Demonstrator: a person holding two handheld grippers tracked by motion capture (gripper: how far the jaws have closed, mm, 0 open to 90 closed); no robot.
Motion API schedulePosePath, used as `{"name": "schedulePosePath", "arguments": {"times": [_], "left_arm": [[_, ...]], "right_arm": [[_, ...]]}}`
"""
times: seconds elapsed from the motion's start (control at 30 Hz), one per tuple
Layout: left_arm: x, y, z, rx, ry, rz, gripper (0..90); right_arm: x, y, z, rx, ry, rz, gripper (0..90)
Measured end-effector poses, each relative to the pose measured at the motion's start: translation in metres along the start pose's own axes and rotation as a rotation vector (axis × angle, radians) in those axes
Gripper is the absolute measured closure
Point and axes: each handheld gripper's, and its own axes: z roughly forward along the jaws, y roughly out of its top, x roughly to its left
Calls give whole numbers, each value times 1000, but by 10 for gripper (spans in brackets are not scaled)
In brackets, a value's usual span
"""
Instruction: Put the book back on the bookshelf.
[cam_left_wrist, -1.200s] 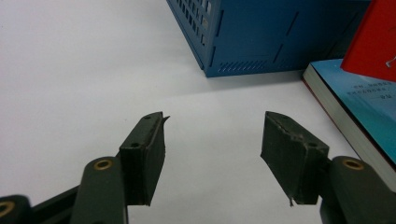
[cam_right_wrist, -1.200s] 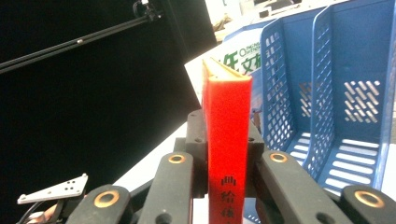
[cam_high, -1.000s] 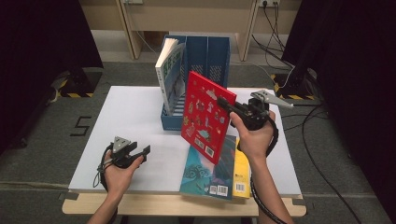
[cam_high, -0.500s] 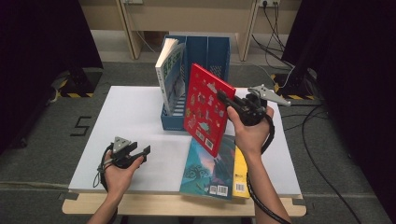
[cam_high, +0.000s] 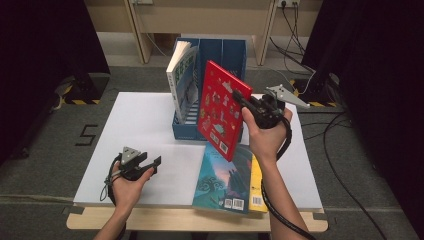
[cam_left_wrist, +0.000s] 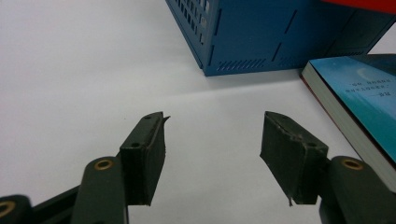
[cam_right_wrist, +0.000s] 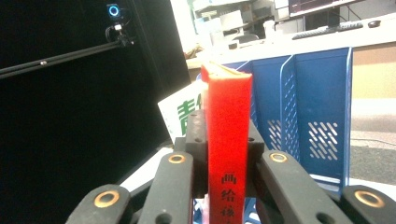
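Both arms come in bare from the bottom of the frame, no sleeves. Each tool is black: the left tool (cam_high: 150, 163) at lower left and the right tool (cam_high: 239, 98) right of centre each carry a grey three-cornered plate and trail a black cable. Up close the jaws are flat dark pads on black links with brass-coloured rivets.

My work surface is a white table (cam_high: 135, 125) on a pale wooden frame. Toward the far side a blue file rack (cam_high: 220, 60) stands on it, with a white and green book (cam_high: 182, 80) upright in its left slot. Nearer my edge, just right of centre, a teal book (cam_high: 225, 177) lies flat on top of a yellow book (cam_high: 256, 187).
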Motion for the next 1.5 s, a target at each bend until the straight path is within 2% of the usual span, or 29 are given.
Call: {"name": "schedulePosePath", "arguments": {"times": [0.9,1.5], "left_arm": [[1,-1,0,3,3,1,393],[0,-1,0,6,2,5,394]], "right_arm": [[3,10,25,-45,-88,-69,803],[0,12,42,-64,-132,-86,804]]}}
